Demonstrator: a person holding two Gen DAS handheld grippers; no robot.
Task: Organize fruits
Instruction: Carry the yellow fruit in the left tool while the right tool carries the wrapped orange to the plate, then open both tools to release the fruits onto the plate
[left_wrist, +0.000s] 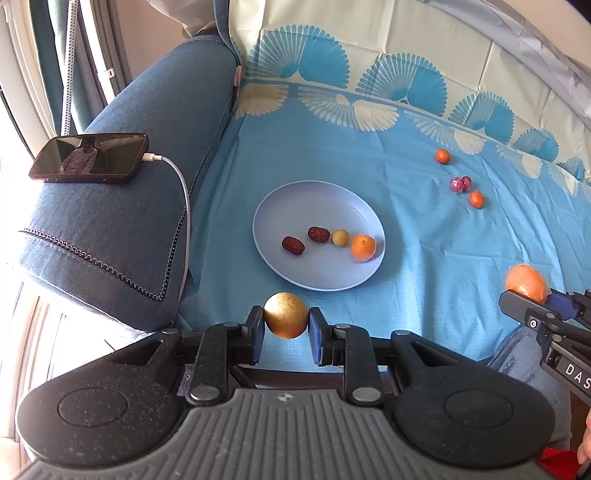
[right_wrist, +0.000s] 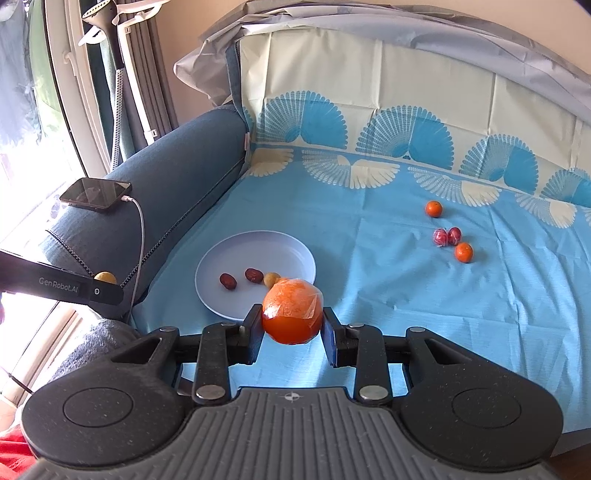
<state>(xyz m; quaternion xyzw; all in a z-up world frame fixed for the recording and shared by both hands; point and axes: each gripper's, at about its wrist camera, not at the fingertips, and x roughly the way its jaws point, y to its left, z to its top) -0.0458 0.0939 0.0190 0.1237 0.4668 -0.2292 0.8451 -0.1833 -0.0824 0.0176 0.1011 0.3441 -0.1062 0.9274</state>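
Phone (left_wrist: 88, 158) w/ charging cable (left_wrist: 183, 192) — on blue sofa armrest (left_wrist: 122, 236)

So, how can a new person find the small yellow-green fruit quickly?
Look at the pale blue plate on the blue cloth. Four fruits lie in a row there. The yellow-green fruit is third from the left, between a dark red date and a wrapped orange.

Looks like you're in someone's living room at home

Blue fabric sofa armrest (left_wrist: 122, 206) at your 10 o'clock, a charging phone (left_wrist: 90, 158) on it, curtains (right_wrist: 110, 74) by the window.
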